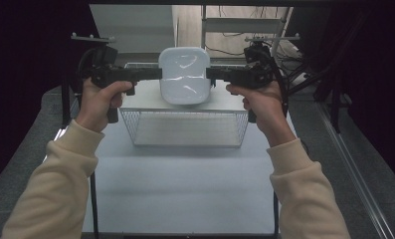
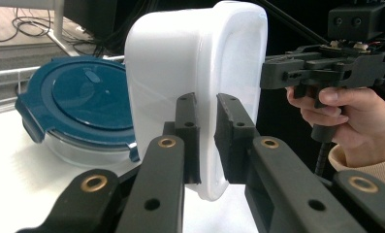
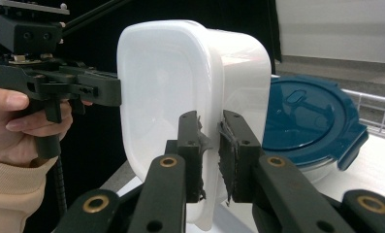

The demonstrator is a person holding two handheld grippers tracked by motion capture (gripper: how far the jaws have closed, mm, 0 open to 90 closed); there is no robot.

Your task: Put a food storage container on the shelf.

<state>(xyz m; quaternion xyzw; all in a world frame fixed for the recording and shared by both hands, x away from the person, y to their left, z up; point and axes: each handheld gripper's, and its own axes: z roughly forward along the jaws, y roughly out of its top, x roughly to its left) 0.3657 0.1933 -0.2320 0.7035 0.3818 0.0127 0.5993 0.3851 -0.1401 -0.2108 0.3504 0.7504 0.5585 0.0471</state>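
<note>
White plastic, thin-walled and glossy, makes up the tub (image 1: 184, 74), which is held in the air above the wire basket (image 1: 185, 128) and the table (image 1: 185, 184), tipped on its side between the two grippers. The left gripper (image 2: 207, 141) is clenched on the rim at one side, and the right gripper (image 3: 210, 155) is clenched on the opposite rim, each rim pinched between the pads. The tub appears empty, so it is judged light, yet smooth enough to slide in the pads and flexible enough for the wall to bow if squeezed hard. The stiffer rolled rim is judged the best place to be gripped, as it is now. A blue-lidded container (image 2: 81, 109) is seen just behind it.
</note>
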